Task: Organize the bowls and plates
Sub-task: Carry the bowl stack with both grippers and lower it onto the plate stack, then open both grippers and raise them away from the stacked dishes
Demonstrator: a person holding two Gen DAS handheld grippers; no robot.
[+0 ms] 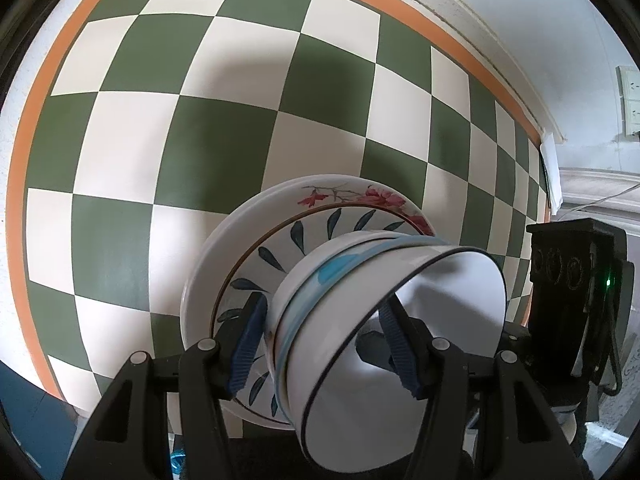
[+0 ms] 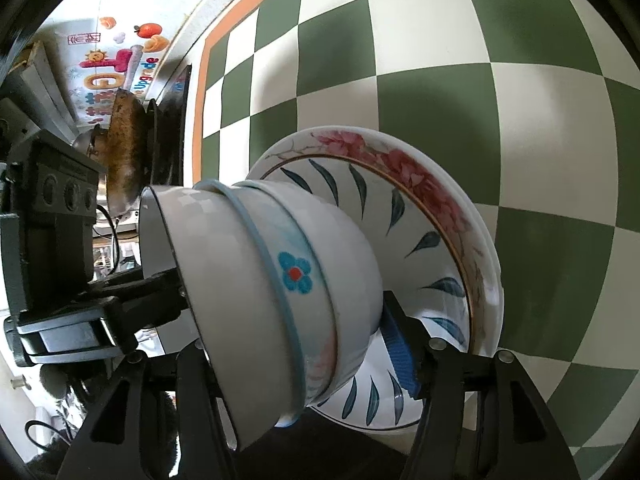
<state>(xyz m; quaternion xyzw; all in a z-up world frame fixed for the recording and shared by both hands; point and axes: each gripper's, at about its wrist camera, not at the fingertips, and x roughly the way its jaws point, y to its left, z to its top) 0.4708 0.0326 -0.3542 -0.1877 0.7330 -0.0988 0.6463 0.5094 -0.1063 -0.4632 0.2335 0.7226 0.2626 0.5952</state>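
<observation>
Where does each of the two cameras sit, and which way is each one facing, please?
Left wrist: on the left gripper, facing down along its fingers at the stacked bowls on plates over the checkered cloth; the other gripper's body shows at right.
Right wrist: on the right gripper, facing the same stack from the opposite side; the left gripper shows at left, a pan behind.
Shared: bowls, plates, cloth.

A green-and-cream checked cloth (image 1: pixel 240 120) with orange border filled the frame; white wall (image 1: pixel 540 8) upper right, daylit.
</observation>
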